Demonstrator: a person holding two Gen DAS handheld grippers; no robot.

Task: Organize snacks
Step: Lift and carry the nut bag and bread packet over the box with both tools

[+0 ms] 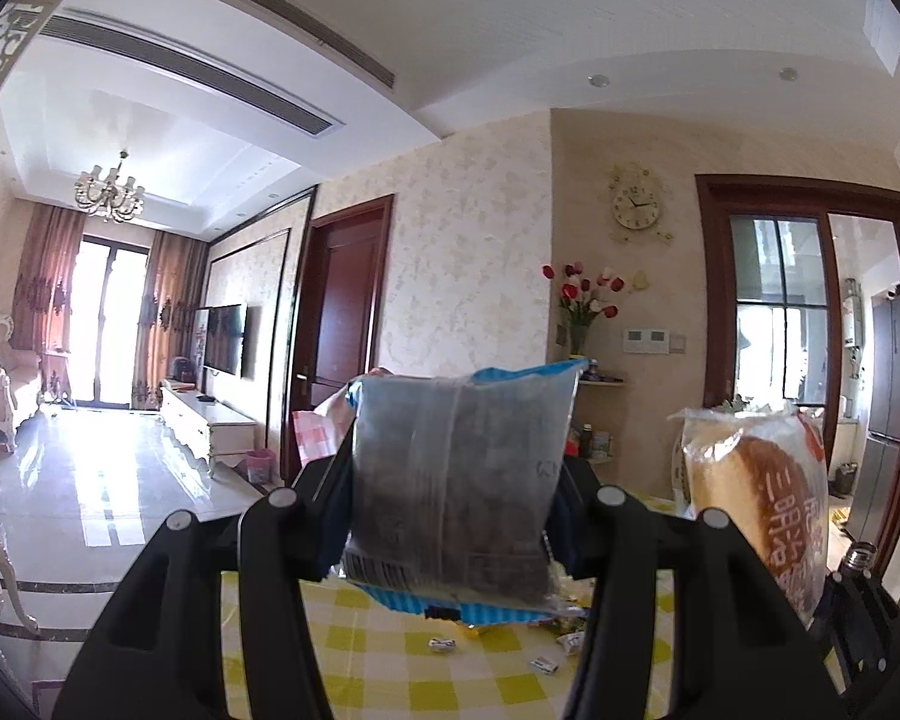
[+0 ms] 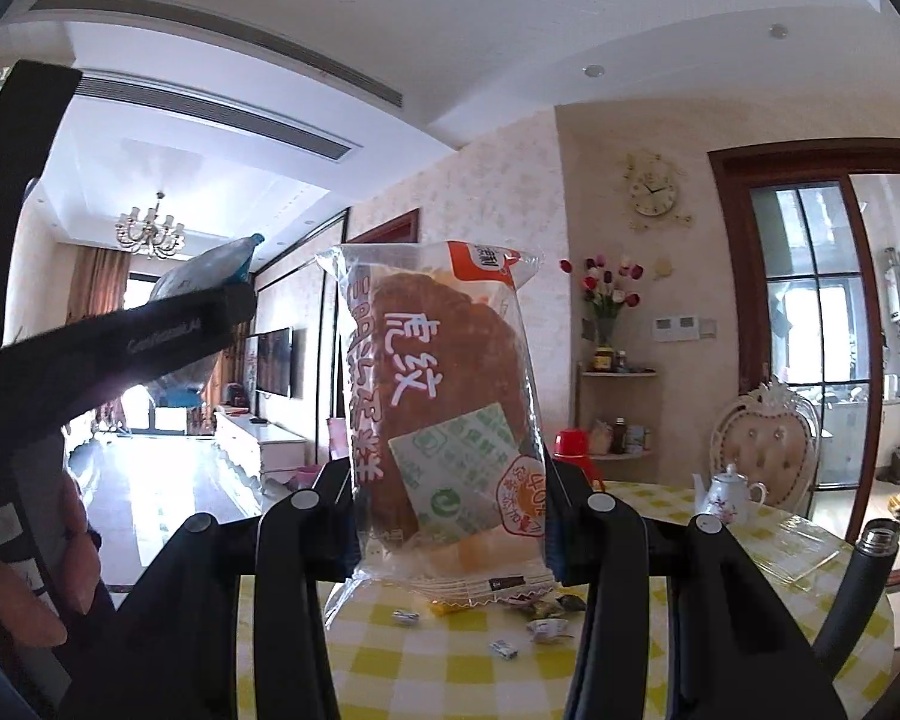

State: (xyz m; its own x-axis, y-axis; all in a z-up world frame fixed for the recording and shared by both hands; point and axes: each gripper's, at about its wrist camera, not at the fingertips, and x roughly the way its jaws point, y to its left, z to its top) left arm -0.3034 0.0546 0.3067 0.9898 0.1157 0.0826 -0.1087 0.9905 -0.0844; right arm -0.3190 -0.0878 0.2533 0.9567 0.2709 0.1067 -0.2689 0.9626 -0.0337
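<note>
The left hand-held gripper [image 1: 456, 480] was clenched on a blue-edged clear plastic snack packet with dark contents [image 1: 453, 480], holding it upright above the counter covered in a yellow-and-white checked cloth [image 1: 390, 666]. The packet filled the space between the black fingers and hid much of what lay behind it. The right hand-held gripper [image 2: 450, 468] gripped a clear wrapped bread packet with an orange corner label and white lettering [image 2: 444, 420], also upright and lifted clear of the counter [image 2: 450, 678]. In the left wrist view the bread packet [image 1: 756, 498] stood just to the right of the blue-edged packet, the two apart. In the right wrist view the blue-edged packet [image 2: 210, 270] showed at the left, partly behind the dark body of the left hand-held gripper.

On the checked cloth below the packets lay several small wrapped candies [image 1: 444, 643], scattered loosely; more of them showed in the right wrist view [image 2: 504, 649], near a small heap of dark and yellow wrappers [image 2: 546, 606]. Farther right on the counter stood a white floral teapot [image 2: 727, 495] and a clear flat plastic tray [image 2: 804, 552]. A black metal-rimmed bottle [image 2: 870, 564] rose at the right edge. A red lidded container [image 2: 573, 450] sat behind the right finger. An ornate cream chair [image 2: 768, 450] stood beyond the counter.
</note>
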